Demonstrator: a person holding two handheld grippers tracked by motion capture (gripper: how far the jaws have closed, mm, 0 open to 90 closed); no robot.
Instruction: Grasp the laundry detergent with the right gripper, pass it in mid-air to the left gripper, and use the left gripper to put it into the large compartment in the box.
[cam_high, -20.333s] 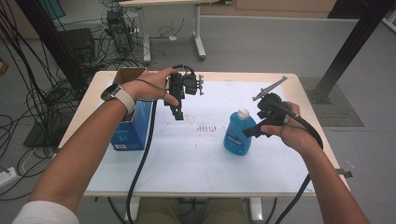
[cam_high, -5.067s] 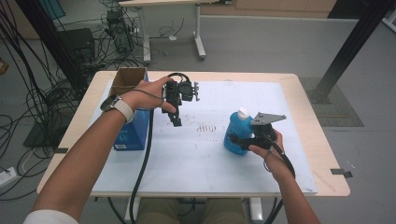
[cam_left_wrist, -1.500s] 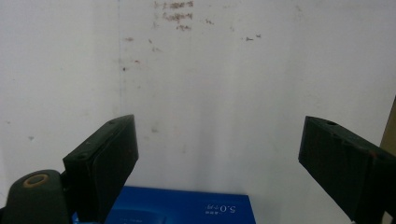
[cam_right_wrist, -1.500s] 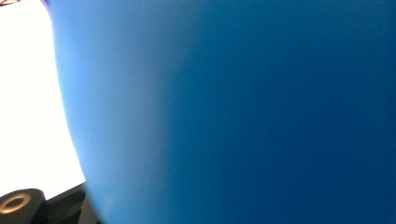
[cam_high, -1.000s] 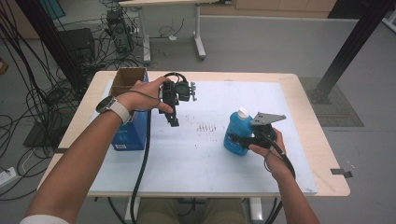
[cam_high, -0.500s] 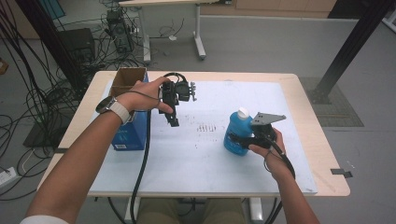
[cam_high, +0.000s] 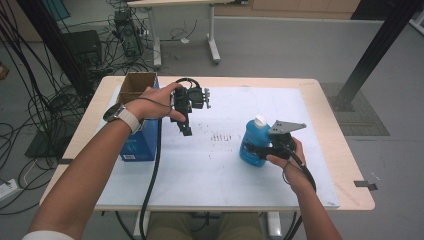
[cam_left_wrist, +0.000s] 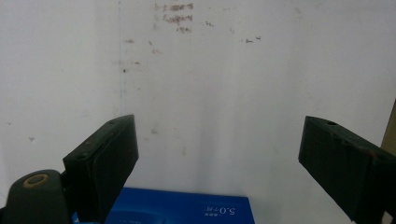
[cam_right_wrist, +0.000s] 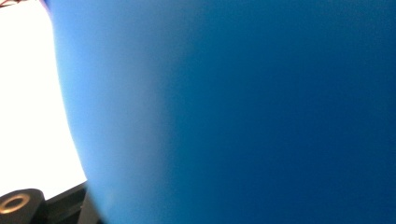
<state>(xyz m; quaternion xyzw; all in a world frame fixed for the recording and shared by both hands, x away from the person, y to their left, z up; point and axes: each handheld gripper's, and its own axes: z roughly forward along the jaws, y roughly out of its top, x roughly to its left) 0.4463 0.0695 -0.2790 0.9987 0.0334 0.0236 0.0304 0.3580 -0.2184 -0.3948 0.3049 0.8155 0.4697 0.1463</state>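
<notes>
The left gripper (cam_high: 186, 131) hangs pointing down, jaws wide apart; the right gripper (cam_high: 252, 149) lies level, jaws clamped.

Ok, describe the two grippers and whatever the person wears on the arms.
Both tools are black. The left gripper has two blocky black jaws with flat pads, and a thick black cable trails from it. The right gripper carries a grey three-cornered plate on top and a black cable too. A white-strapped watch sits on the left wrist; a pale sleeve edge shows.
</notes>
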